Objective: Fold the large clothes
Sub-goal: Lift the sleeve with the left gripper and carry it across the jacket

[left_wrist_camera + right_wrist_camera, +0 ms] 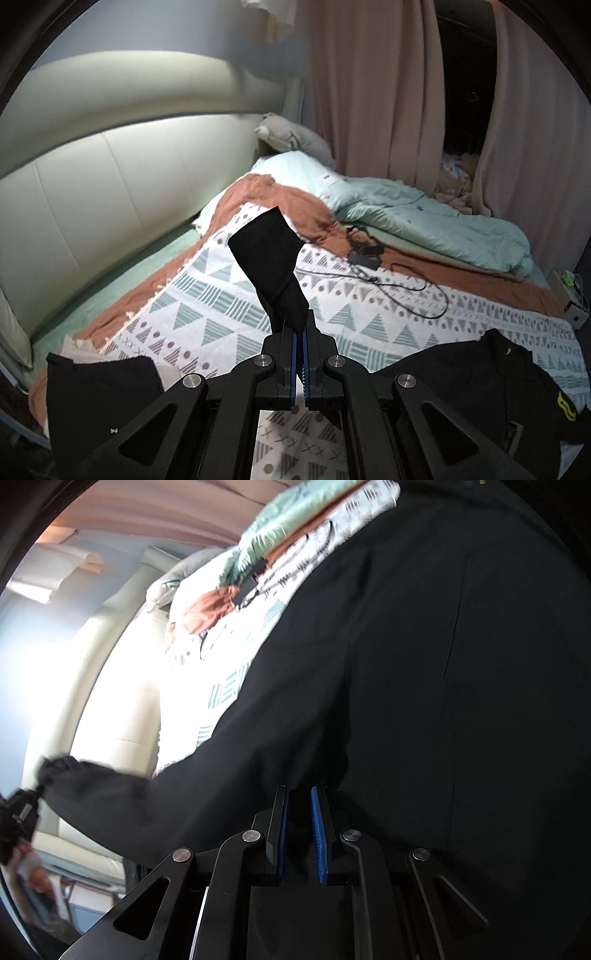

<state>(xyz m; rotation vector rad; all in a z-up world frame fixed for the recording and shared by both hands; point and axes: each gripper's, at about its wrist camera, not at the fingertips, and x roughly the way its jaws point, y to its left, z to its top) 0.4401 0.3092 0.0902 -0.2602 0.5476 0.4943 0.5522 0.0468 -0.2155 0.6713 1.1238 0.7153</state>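
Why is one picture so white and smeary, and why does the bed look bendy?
Right wrist view: bright glare washes out the headboard, and the patterned blanket is smeared by motion blur. Left wrist view: sharper, evenly lit; the fisheye lens bends the headboard into a curve, with dark corners around the round picture.

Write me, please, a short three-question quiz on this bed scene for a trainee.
1. True or false: the left gripper is shut on the black sleeve cuff.
2. What lies on the patterned bedspread beyond the cuff? A) a black charger with its cable B) a book C) a shoe
3. Fill in: between the right gripper and its pads sits fabric of the black ____.

Key: 1 true; 2 A, the black charger with its cable; 3 jacket.
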